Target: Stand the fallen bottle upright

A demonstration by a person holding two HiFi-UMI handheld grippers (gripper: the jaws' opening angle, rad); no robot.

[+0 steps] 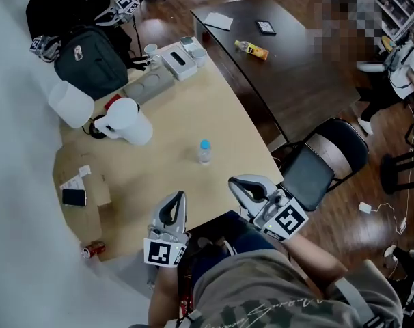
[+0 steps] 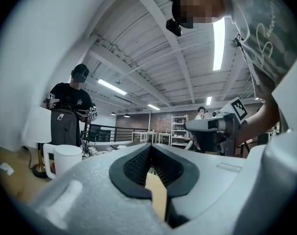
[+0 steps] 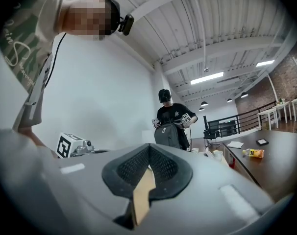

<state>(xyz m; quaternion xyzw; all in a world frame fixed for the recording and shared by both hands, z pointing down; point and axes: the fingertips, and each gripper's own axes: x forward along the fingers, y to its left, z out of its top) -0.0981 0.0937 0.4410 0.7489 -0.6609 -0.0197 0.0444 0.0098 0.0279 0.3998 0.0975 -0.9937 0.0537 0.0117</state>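
The bottle (image 1: 204, 151) stands upright on the surface (image 1: 193, 115), so my job looks done; left tongs (image 1: 175, 206) and right tongs (image 1: 244, 188) are pressed together, empty.

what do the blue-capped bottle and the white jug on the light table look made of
Bottle: probably clear plastic, glossy; its body looks pale and see-through under the blue cap. Jug: likely opaque white plastic, smooth with a soft sheen; ceramic can't be ruled out.
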